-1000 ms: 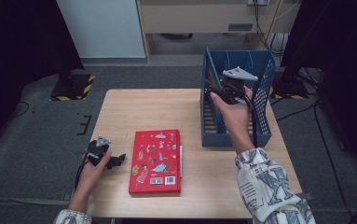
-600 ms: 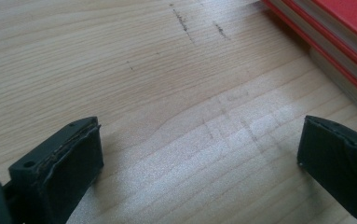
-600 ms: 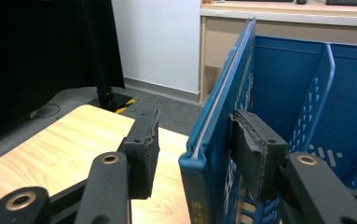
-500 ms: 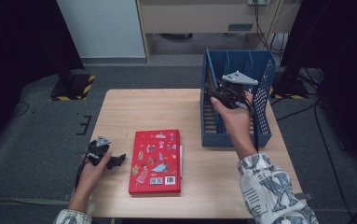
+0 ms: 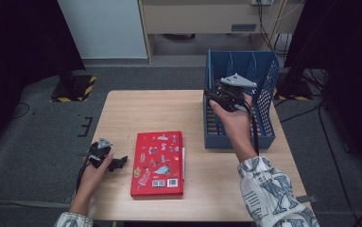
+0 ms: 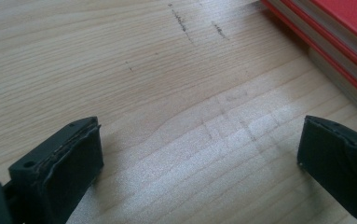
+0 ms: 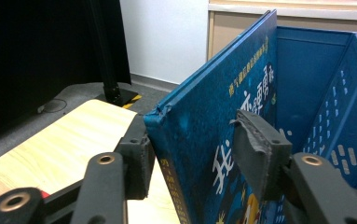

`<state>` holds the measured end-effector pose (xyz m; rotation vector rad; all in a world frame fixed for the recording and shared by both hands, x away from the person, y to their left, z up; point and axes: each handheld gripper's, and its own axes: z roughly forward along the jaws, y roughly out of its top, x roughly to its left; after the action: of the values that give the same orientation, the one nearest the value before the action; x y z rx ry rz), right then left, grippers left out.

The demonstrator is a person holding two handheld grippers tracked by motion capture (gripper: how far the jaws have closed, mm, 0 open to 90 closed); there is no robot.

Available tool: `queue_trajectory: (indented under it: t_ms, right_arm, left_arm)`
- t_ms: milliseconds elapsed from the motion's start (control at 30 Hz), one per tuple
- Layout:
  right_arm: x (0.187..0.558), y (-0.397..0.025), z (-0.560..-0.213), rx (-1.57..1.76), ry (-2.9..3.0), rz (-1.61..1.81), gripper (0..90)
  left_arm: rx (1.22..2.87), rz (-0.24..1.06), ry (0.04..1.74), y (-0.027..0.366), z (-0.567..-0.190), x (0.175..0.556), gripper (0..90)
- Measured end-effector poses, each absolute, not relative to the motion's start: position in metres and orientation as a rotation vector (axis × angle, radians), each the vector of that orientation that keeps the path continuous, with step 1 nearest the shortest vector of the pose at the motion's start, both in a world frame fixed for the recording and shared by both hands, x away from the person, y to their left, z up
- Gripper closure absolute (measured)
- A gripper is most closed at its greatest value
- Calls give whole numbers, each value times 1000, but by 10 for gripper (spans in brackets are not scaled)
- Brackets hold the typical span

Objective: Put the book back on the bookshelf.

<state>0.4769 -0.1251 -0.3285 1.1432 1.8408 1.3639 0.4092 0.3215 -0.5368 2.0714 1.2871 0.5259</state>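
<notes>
A blue book (image 7: 223,116) stands upright at the left side of the blue mesh basket (image 5: 265,138). My right gripper (image 7: 190,140) straddles its near top corner. The left jaw rests against the spine and the right jaw stands off the cover, so the gripper is open. From the high view the right gripper (image 5: 212,97) hovers over the basket's left wall. A red book (image 5: 159,163) lies flat at the table's front middle. My left gripper (image 5: 118,163) rests on the table just left of it, open, with bare wood between its jaws (image 6: 199,158) and the red book's edge (image 6: 334,42) beyond.
The wooden table (image 5: 150,109) has free surface at the back left. The basket has upright dividers (image 7: 339,102) inside. Beyond the table stand a white panel (image 5: 103,28), black stands, and cables on the grey floor.
The right hand has barely shifted at the basket. The left hand and the red book have not moved.
</notes>
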Motion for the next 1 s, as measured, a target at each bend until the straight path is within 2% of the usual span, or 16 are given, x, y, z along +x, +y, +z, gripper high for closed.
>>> queue_trajectory:
  t_ms: [133,233,400,700,1000]
  right_arm:
    - [475,-125,-330,1134,1848,1371,419]
    - [472,-125,-331,1112,1858,1372,301]
    - [462,-128,-333,1083,1886,1367,175]
    - [433,-140,-349,1015,1954,1358,100]
    - [397,-149,-390,1006,2021,1384,94]
  left_arm:
    - [2071,526,1287,321,-537,409,0]
    - [2071,525,1287,321,-537,409,0]
    - [2071,525,1287,321,-537,409,0]
    - [2071,524,1287,322,-537,409,0]
    - [2071,524,1286,322,-537,409,0]
